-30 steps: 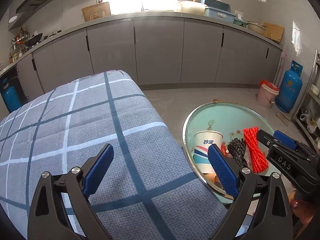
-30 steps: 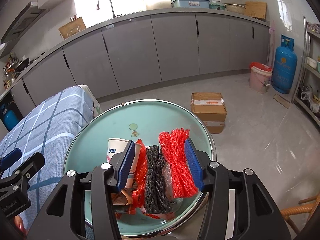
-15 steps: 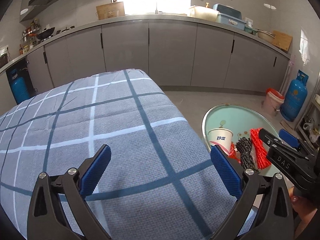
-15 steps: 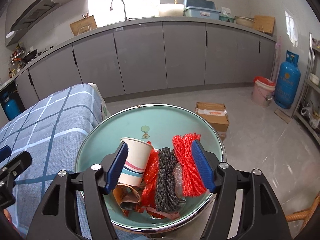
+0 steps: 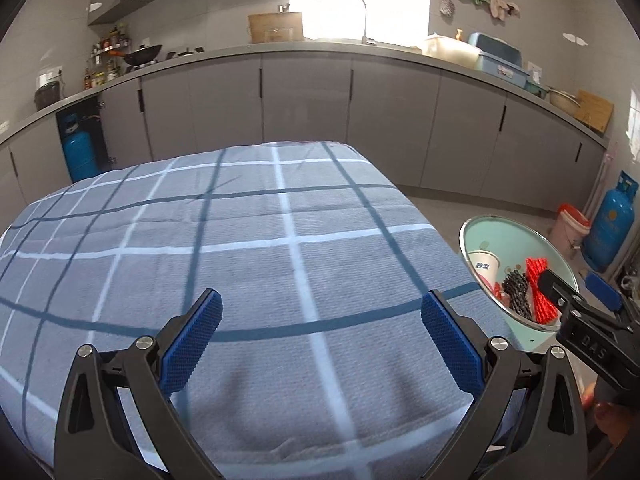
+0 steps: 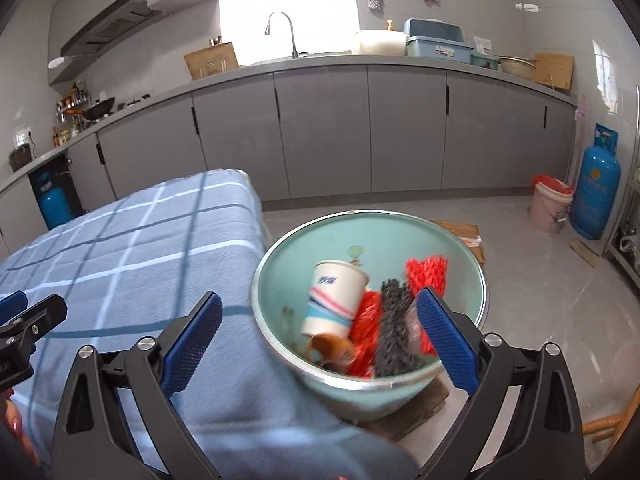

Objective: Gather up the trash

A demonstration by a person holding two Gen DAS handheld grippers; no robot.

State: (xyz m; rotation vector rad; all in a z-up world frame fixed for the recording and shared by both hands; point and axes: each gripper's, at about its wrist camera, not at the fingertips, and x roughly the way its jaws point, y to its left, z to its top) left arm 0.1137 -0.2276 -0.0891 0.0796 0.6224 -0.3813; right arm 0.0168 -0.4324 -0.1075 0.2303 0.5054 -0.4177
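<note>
A mint-green basin (image 6: 304, 252) stands beside the table's right edge and also shows in the left wrist view (image 5: 516, 232). It holds a paper cup (image 6: 336, 300), red netting (image 6: 426, 276), grey-black netting (image 6: 394, 332) and brown scraps. My right gripper (image 6: 318, 330) is open and empty, above the near edge of the basin and the table. My left gripper (image 5: 320, 340) is open and empty over the checked blue tablecloth (image 5: 240, 240).
Grey kitchen cabinets (image 6: 400, 132) run along the back wall. A cardboard box (image 6: 464, 236) lies behind the basin. A blue gas cylinder (image 6: 596, 184) and a pink bucket (image 6: 550, 204) stand at the right. A wicker chair edge (image 6: 612, 420) is at lower right.
Both grippers have drawn back and to the left, away from the basin. The right gripper has opened wider and no longer straddles the trash. The left gripper now faces the tablecloth.
</note>
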